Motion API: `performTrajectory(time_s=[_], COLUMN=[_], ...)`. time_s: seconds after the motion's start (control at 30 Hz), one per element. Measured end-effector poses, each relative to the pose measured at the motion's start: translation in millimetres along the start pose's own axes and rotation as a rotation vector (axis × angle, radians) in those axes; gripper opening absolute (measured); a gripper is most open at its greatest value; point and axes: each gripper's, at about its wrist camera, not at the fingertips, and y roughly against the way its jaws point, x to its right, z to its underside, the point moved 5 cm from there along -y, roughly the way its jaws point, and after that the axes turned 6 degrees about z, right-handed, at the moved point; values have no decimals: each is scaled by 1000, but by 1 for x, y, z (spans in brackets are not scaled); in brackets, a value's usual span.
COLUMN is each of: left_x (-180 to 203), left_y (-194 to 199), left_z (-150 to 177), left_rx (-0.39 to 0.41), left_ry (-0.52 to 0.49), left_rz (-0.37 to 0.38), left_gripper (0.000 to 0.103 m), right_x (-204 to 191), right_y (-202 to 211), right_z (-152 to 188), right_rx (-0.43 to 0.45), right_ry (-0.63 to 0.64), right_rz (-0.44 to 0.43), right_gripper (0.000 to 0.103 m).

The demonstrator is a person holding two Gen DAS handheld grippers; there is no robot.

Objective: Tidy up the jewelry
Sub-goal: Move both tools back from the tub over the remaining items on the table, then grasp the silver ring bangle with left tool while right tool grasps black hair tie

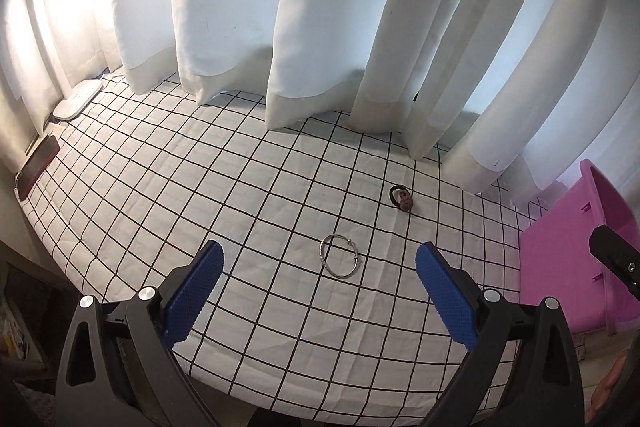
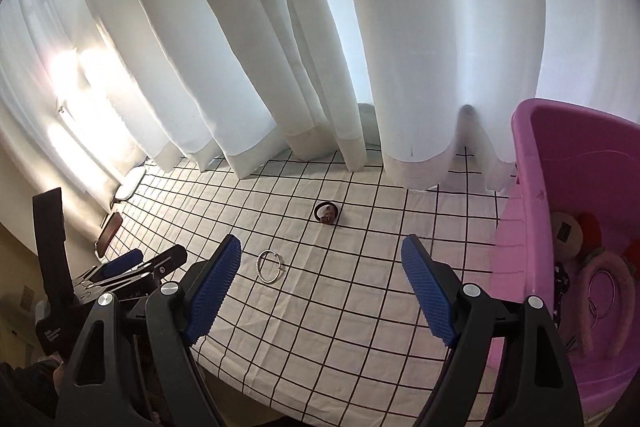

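Observation:
A thin silver bangle (image 1: 340, 256) lies flat on the white checked cloth (image 1: 240, 187), just ahead of my open, empty left gripper (image 1: 318, 261). Beyond it lies a black hair tie with a dark pink charm (image 1: 402, 200). The right wrist view shows the same bangle (image 2: 270, 265) and hair tie (image 2: 327, 213) ahead of my open, empty right gripper (image 2: 322, 259). A pink plastic bin (image 2: 580, 227) stands at the right, also in the left wrist view (image 1: 576, 251); it holds several accessories, among them a silver ring-shaped piece (image 2: 604, 289) and a pink furry headband (image 2: 588, 307).
White curtains (image 1: 320, 7) hang down onto the far edge of the table. A white flat object (image 1: 78, 99) and a dark red one (image 1: 38, 167) lie at the far left edge. The left gripper's body shows at lower left in the right wrist view (image 2: 120, 267).

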Motion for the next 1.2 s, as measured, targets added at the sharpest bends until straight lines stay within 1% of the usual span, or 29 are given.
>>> performTrajectory(time_s=[0.1, 0.2, 0.3, 0.47, 0.57, 0.63, 0.77, 1.0, 1.2], left_x=[-15, -24, -27, -23, -17, -13, -8, -1, -1], left_y=[-18, -34, -48, -66, -78, -85, -98, -119, -131], left_z=[7, 18, 31, 42, 48, 52, 59, 62, 64], left_rx=[-34, -55, -76, -44, -35, -27, -13, 14, 17], left_ry=[30, 62, 98, 144, 174, 187, 209, 210, 221], left_rz=[-2, -9, -10, -45, -59, -77, -106, -147, -190], left_gripper=[95, 95, 95, 95, 95, 95, 95, 95, 95], right_x=[-12, -21, -20, -20, -17, -11, -2, -3, -9], right_y=[-27, -58, -85, -129, -147, -158, -184, -212, -228], right_z=[3, 7, 9, 12, 11, 9, 9, 12, 15], right_rx=[-22, -55, -93, -130, -131, -128, -156, -158, -157], right_ry=[5, 39, 63, 137, 191, 206, 222, 316, 341], right_rz=[2, 26, 33, 34, 42, 51, 51, 44, 12], right_gripper=[79, 79, 79, 79, 79, 79, 79, 79, 79])
